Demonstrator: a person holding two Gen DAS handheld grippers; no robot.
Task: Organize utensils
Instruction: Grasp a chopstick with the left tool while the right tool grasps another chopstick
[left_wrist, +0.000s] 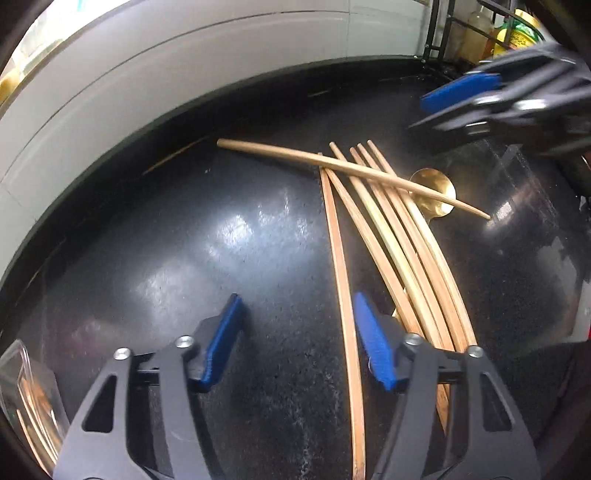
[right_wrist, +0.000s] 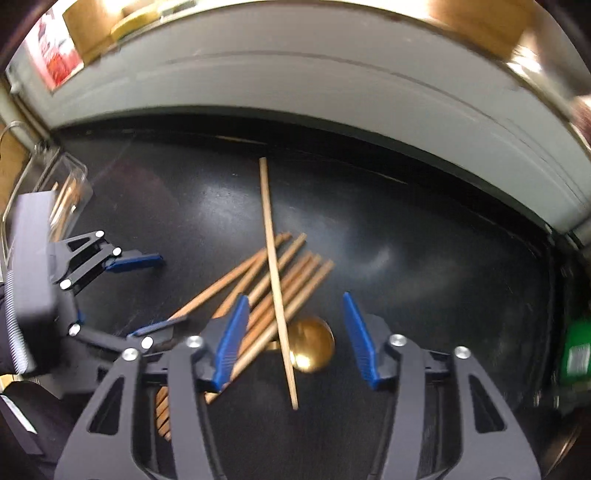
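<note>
Glossy black countertop (left_wrist: 229, 236), speckled, catching pale reflections of light. Behind it, a light grey wall panel (left_wrist: 184, 70) with thin horizontal seams, curving along the back edge. In the far right corner of the left wrist view, a black metal rack (left_wrist: 437, 33) with bottles (left_wrist: 476, 29) and a yellow-green package (left_wrist: 517, 35) beside it. In the right wrist view, a red-and-white label (right_wrist: 55, 55) at upper left above the panel, and a blurred green package (right_wrist: 574, 350) at the right edge.
</note>
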